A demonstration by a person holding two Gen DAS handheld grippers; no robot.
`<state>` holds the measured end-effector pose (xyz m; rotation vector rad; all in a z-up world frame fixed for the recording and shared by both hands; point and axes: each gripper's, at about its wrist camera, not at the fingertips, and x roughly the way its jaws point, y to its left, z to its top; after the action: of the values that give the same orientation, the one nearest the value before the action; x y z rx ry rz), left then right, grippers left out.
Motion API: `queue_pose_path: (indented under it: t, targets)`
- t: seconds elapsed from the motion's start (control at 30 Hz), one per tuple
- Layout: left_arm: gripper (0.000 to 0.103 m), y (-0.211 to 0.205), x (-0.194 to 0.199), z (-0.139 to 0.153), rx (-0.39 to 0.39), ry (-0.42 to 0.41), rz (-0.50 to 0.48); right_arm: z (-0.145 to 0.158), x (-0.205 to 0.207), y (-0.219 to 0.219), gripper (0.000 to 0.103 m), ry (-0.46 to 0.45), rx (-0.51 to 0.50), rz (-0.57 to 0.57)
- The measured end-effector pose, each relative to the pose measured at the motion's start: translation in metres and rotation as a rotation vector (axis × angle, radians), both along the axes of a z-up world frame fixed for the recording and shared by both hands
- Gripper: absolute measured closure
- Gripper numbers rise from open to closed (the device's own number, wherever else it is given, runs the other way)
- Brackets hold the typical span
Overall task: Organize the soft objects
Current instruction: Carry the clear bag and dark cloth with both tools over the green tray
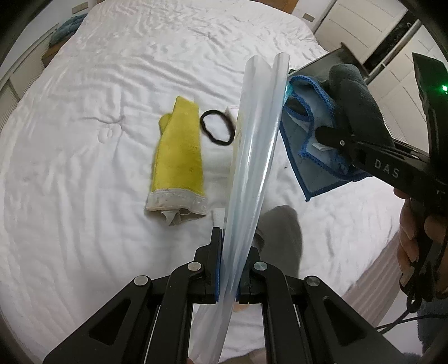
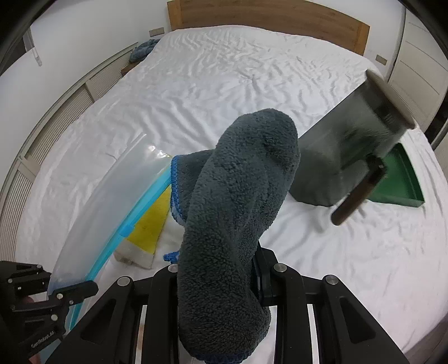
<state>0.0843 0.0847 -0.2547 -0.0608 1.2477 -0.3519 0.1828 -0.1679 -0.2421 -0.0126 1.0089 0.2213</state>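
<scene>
My left gripper point(image 1: 227, 268) is shut on a clear plastic zip bag point(image 1: 253, 156) and holds it upright above the bed; the bag also shows in the right wrist view point(image 2: 112, 196). My right gripper point(image 1: 324, 137) is shut on a grey-blue cloth with blue stitched edges point(image 1: 316, 145), held in the air just right of the bag's top. In the right wrist view the cloth point(image 2: 235, 201) hides the right gripper's fingertips. A yellow cloth point(image 1: 179, 159) and a black hair band point(image 1: 217, 127) lie on the white bed point(image 1: 84, 168) left of the bag.
A dark grey box with its lid raised point(image 2: 344, 156) and a green tray point(image 2: 400, 179) sit on the bed's right side. A teal item point(image 1: 65, 29) lies on a ledge past the bed's far left. Wardrobe doors point(image 1: 364, 25) stand at the right.
</scene>
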Motion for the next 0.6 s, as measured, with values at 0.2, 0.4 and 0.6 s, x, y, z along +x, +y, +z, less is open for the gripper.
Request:
queue_pose_path:
  t: [0.2, 0.4, 0.6]
  targets:
    - [0.098, -0.017, -0.016, 0.022, 0.013, -0.005, -0.040, 0.028, -0.022, -0.011, 0.077, 0.004, -0.003, -0.007]
    - [0.098, -0.062, -0.028, 0.027, 0.032, 0.014, -0.054, 0.037, -0.041, -0.048, 0.077, 0.024, 0.008, 0.008]
    - [0.098, -0.125, -0.036, 0.016, 0.042, 0.064, -0.045, 0.022, -0.055, -0.112, 0.077, 0.095, -0.005, 0.043]
